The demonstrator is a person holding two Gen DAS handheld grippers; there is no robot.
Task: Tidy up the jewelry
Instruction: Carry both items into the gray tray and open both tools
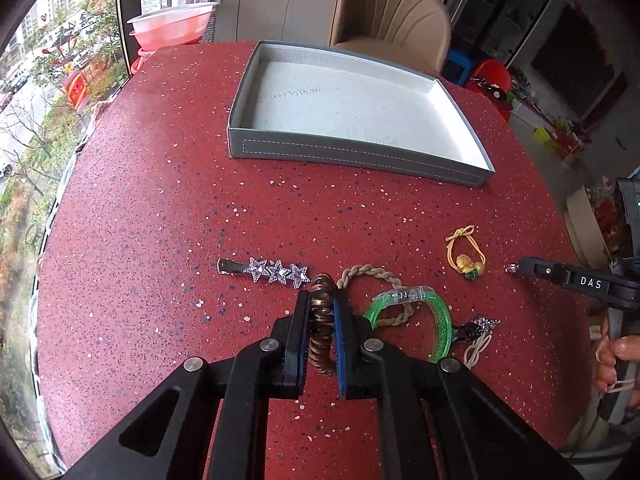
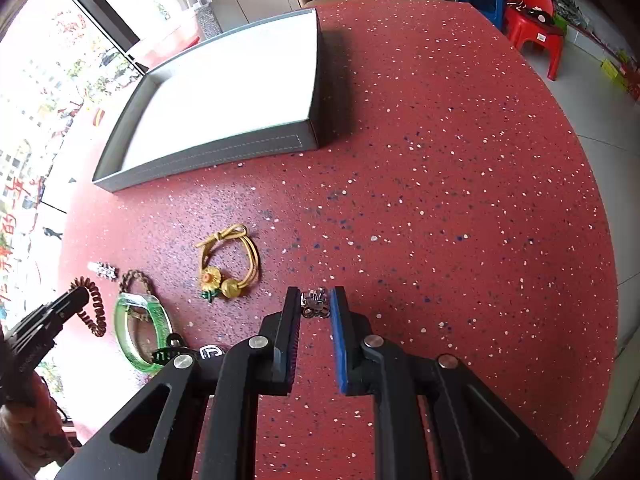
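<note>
The tray (image 1: 352,156) sits on the table (image 1: 160,200) behind the hair clip (image 1: 266,270), with the bangle (image 1: 420,312) to the clip's right.

Both wrist views over shared table (image 1: 160,200)

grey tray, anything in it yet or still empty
Empty: the grey tray shows only bare white lining in both views. The star hair clip and green bangle lie on the red table.

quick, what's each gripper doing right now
Left gripper: shut on the brown coil hair tie.
Right gripper: shut on a small silver trinket.
</note>
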